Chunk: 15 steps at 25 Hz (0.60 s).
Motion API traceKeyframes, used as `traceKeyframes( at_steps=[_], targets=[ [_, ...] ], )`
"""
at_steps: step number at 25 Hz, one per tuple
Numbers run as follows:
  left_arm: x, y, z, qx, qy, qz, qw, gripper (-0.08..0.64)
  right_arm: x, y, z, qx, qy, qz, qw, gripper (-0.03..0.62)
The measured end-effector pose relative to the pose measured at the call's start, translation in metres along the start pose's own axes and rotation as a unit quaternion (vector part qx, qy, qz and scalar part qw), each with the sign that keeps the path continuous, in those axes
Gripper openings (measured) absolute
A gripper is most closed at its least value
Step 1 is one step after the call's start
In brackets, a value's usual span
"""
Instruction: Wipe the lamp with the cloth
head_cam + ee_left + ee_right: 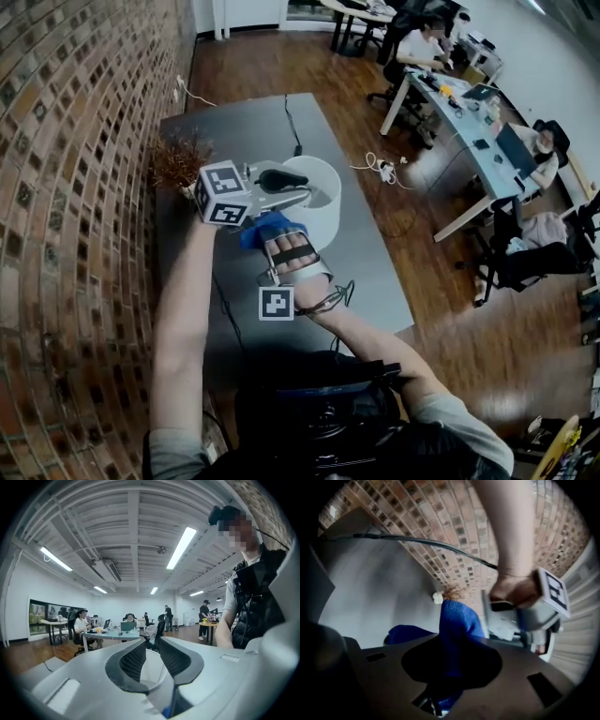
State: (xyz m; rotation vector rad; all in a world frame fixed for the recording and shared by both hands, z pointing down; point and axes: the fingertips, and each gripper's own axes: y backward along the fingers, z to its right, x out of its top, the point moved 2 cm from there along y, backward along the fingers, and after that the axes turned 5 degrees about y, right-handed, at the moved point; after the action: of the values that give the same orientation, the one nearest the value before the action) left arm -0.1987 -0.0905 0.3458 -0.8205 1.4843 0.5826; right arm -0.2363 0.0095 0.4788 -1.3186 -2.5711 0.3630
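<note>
Gripping the white lamp shade (pixel 323 211) by its upper rim with the left tool (pixel 151 641), closed narrow on the thin wall, probably to stop it turning or tipping under rubbing. Pinching a bunched blue cloth (pixel 459 616) in the right tool (pixel 452 660), shut tight on the fold, with a loose wad sticking out ahead as a wiping pad. Held just beside the shade's near side; no telling whether touching. Standing on the grey desk (pixel 234 127) near the brick wall (pixel 75 187), next to a dried plant (pixel 178 161).
</note>
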Motion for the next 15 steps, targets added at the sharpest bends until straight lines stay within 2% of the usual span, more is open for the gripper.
traceKeyframes(
  at_steps=[2, 4, 5, 7, 8, 9, 10, 11, 12, 13, 14, 15],
  targets=[
    [-0.004, 0.0, 0.002, 0.001, -0.013, -0.012, 0.9998, 0.077, 0.019, -0.011, -0.053, 0.078, 0.016, 0.002, 0.997, 0.109],
    [-0.007, 0.001, 0.004, 0.01, -0.03, -0.027, 0.9991, 0.077, 0.03, -0.015, -0.109, 0.154, 0.034, 0.014, 0.987, 0.109],
    [-0.008, 0.001, 0.004, 0.018, -0.039, -0.035, 0.9984, 0.077, 0.032, -0.012, -0.136, 0.192, 0.026, 0.028, 0.981, 0.109],
    [-0.011, 0.001, 0.004, 0.046, -0.062, -0.056, 0.9954, 0.08, 0.023, 0.006, -0.177, 0.258, -0.024, 0.055, 0.964, 0.109],
    [-0.012, -0.001, 0.005, 0.064, -0.078, -0.068, 0.9926, 0.086, 0.013, 0.017, -0.19, 0.285, -0.073, 0.066, 0.953, 0.109],
    [-0.011, -0.005, 0.008, 0.085, -0.095, -0.082, 0.9885, 0.11, -0.002, 0.028, -0.199, 0.308, -0.142, 0.073, 0.938, 0.109],
    [-0.01, -0.01, 0.012, 0.107, -0.115, -0.097, 0.9829, 0.112, -0.02, 0.036, -0.204, 0.324, -0.225, 0.072, 0.916, 0.109],
    [-0.01, -0.016, 0.018, 0.124, -0.137, -0.115, 0.976, 0.161, -0.042, 0.043, -0.207, 0.331, -0.316, 0.066, 0.887, 0.109],
    [-0.013, -0.024, 0.025, 0.132, -0.157, -0.141, 0.9685, 0.235, -0.065, 0.046, -0.205, 0.328, -0.406, 0.059, 0.851, 0.109],
    [-0.021, -0.032, 0.032, 0.13, -0.174, -0.178, 0.9598, 0.254, -0.088, 0.047, -0.201, 0.317, -0.488, 0.054, 0.812, 0.109],
    [-0.032, -0.041, 0.036, 0.121, -0.19, -0.228, 0.9472, 0.304, -0.11, 0.047, -0.196, 0.303, -0.553, 0.052, 0.774, 0.109],
    [-0.046, -0.047, 0.038, 0.109, -0.211, -0.288, 0.9278, 0.369, -0.127, 0.047, -0.192, 0.288, -0.602, 0.051, 0.743, 0.109]
  ],
)
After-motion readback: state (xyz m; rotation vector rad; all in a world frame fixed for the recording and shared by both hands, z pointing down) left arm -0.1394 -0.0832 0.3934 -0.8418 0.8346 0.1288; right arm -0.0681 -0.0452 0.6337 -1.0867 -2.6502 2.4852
